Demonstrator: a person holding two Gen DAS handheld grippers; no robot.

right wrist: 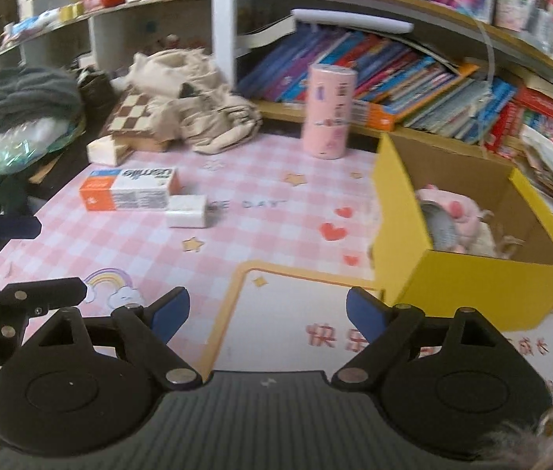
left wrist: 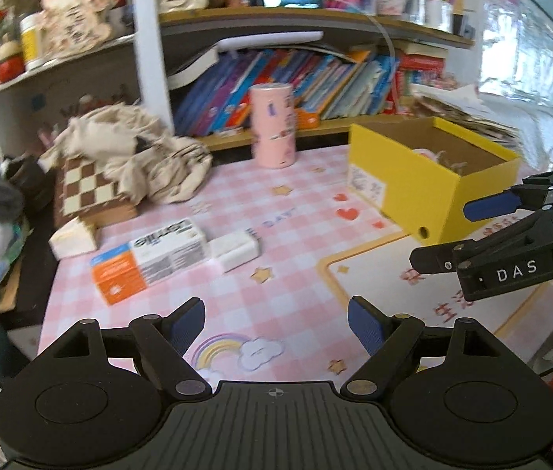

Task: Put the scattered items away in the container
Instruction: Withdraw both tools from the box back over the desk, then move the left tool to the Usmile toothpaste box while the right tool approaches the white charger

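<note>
Both claws empty, jaws apart, nothing between. Left claw (left wrist: 275, 327), right claw (right wrist: 268, 315) hover over counter (right wrist: 237, 235). Orange-white box (left wrist: 147, 260) and white packet (left wrist: 235, 250) lie ahead-left of left claw, touching end to end, long axes crosswise. Left hand judged nearer. Yellow box (right wrist: 468, 286) sits ahead-right of right claw, pink plush (right wrist: 452, 211) inside.

The right gripper (left wrist: 468, 231) bore "DAS" in white letters on its side. The pink checked mat (right wrist: 261, 235) on the tabletop read "DAY", with red Chinese characters near its front edge.
</note>
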